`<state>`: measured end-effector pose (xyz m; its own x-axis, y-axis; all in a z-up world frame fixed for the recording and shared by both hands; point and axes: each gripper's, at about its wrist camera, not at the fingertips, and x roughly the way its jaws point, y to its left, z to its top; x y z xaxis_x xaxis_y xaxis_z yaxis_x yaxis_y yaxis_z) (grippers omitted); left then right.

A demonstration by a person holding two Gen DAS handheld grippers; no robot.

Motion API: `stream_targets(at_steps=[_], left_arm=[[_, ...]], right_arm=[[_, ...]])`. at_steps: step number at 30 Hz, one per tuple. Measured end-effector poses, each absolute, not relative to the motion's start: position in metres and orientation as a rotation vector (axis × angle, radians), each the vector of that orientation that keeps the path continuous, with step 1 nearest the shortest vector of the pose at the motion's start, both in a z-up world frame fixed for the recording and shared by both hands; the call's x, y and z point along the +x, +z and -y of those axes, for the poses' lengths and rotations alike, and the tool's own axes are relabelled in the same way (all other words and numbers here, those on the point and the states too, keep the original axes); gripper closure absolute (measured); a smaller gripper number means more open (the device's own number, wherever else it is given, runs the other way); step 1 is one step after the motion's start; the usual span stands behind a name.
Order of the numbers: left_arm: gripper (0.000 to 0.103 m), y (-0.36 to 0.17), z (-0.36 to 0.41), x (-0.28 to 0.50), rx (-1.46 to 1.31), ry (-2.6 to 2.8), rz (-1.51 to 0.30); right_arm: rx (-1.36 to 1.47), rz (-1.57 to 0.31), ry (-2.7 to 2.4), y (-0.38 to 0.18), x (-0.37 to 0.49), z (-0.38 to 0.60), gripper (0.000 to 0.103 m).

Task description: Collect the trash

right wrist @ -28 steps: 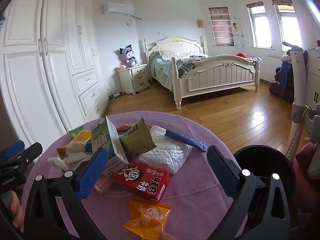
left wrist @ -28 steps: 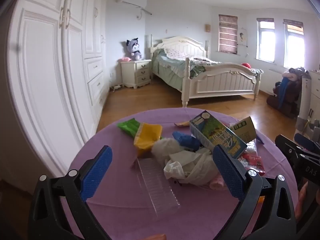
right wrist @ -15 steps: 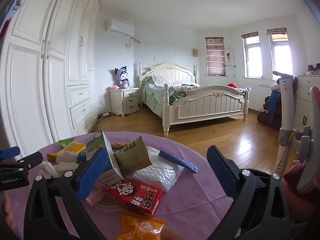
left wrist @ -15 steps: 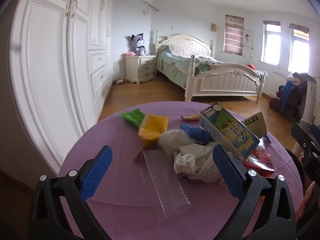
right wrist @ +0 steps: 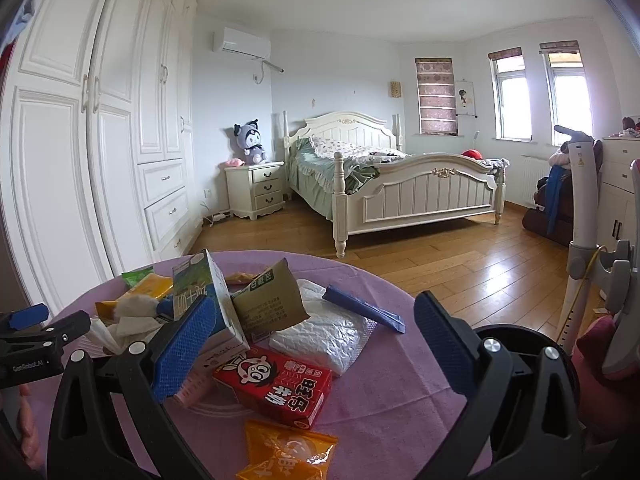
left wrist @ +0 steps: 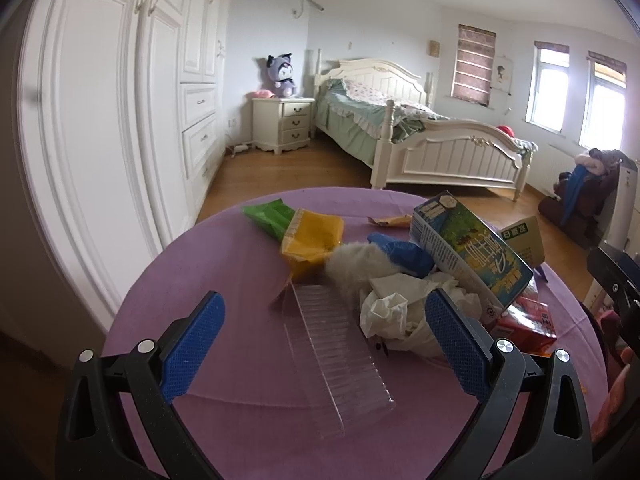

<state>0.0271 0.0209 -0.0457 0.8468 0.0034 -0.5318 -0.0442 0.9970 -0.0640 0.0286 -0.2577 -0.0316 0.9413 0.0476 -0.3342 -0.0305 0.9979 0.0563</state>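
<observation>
Trash lies on a round purple table. In the left wrist view my left gripper is open and empty above a clear plastic tray, near crumpled white tissue, a yellow packet, a green wrapper and a blue-green carton. In the right wrist view my right gripper is open and empty above a red milk carton, an orange sachet, a white bubble mailer, a blue stick pack and a khaki carton.
A black bin stands right of the table, beside a white stand. White wardrobes line the left wall. A bed and a nightstand stand beyond on the wooden floor.
Both grippers have tilted upward and drawn back a little, so more of the room and ceiling shows. Both stay open. The trash has not moved.
</observation>
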Motion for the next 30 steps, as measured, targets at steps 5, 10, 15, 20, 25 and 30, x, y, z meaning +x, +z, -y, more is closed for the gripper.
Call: stream_targets(at_steps=[5, 10, 15, 20, 25, 30], left_arm=[[0.004, -0.0463, -0.0188, 0.0278, -0.066, 0.027, -0.561], [0.004, -0.0462, -0.0200, 0.0280, -0.067, 0.030, -0.561], [0.004, -0.0468, -0.0205, 0.0284, -0.067, 0.032, -0.563], [0.004, -0.0472, -0.0210, 0.0287, -0.069, 0.033, -0.565], [0.004, -0.0484, -0.0225, 0.0295, -0.072, 0.038, -0.571], [0.004, -0.0487, -0.0220, 0.0300, -0.070, 0.041, -0.576]], right_arm=[[0.058, -0.344, 0.044, -0.0310, 0.0284, 0.2602, 0.005], [0.064, -0.343, 0.045, -0.0302, 0.0281, 0.2632, 0.005], [0.083, -0.343, 0.048, -0.0309, 0.0284, 0.2679, 0.005], [0.079, -0.344, 0.049, -0.0317, 0.0275, 0.2683, 0.005], [0.071, -0.342, 0.048, -0.0308, 0.0263, 0.2673, 0.005], [0.071, -0.342, 0.049, -0.0304, 0.0264, 0.2669, 0.005]])
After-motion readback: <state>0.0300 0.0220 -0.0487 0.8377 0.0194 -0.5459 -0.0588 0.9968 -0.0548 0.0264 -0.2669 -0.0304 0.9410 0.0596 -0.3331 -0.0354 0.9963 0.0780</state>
